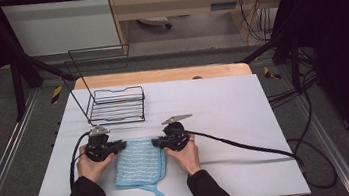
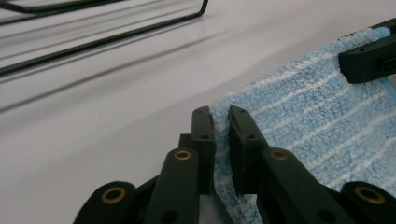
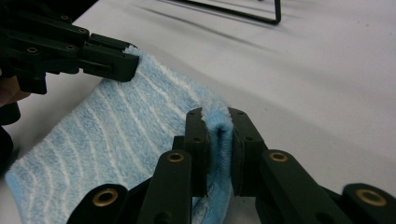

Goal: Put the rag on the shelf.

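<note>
1. White covering lies over the counter [image 1: 225, 117], and a strip of bare wood shows at its far edge; grey floor and dark cables surround it.
2. Between the two tongs lies a light blue cloth [image 1: 139, 162] with white stripes, flat on the counter, with a small loop hanging from its near corner.
3. The left tongs [image 1: 122, 145] are held by the person's left hand [image 1: 91, 164]. In the left gripper view the jaws are nearly closed and pinch the far left corner of the cloth [image 2: 327, 121] between them.
4. The right tongs [image 1: 157, 142] are held by the right hand [image 1: 185, 154]. In the right gripper view the jaws are closed on a folded edge of the cloth [image 3: 116, 135] at its far right corner.
5. Beyond the left tongs, further from the person, stands a black wire rack [image 1: 112, 103], apart from the cloth.
</note>
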The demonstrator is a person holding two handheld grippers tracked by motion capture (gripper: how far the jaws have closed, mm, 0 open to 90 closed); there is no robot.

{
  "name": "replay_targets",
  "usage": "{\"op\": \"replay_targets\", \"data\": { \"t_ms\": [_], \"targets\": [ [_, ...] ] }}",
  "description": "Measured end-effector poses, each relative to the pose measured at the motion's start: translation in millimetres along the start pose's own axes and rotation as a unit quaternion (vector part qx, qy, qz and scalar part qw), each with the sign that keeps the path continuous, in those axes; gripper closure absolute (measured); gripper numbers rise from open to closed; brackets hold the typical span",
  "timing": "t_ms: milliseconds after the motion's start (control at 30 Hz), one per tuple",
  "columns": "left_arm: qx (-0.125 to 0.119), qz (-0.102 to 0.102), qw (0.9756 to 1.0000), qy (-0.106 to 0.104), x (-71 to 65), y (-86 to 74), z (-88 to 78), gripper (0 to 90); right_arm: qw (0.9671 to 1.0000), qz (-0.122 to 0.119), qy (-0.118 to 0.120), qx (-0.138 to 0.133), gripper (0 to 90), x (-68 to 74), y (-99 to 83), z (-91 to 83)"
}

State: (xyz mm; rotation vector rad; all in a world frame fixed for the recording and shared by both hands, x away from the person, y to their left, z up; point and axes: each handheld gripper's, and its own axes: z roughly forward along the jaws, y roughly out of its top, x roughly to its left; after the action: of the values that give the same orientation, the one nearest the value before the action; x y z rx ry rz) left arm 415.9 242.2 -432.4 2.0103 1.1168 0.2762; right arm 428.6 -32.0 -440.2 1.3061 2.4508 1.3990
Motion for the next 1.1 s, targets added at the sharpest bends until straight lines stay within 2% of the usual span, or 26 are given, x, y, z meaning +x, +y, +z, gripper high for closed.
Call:
{"op": "replay_targets", "data": {
  "t_ms": [400,633,967,1100],
  "targets": [
    [-0.044,0.013,0.9989,-0.005,-6.8,4.7,-28.7,81.0,0.9986,-0.019,0.018,-0.046,80.3,10.5,6.6,-18.3],
    [-0.064,0.021,0.9977,-0.007,-12.5,9.3,-39.9,81.1,0.9970,-0.034,0.019,-0.066,80.5,15.3,10.4,-28.5],
    [-0.102,0.036,0.9941,-0.008,-24.1,17.7,-55.8,81.1,0.9931,-0.059,0.015,-0.100,80.5,21.6,18.7,-48.7],
    [-0.113,0.043,0.9927,-0.004,-28.8,20.3,-60.8,81.1,0.9909,-0.076,0.010,-0.111,80.5,25.1,21.1,-55.1]
  ]
}}
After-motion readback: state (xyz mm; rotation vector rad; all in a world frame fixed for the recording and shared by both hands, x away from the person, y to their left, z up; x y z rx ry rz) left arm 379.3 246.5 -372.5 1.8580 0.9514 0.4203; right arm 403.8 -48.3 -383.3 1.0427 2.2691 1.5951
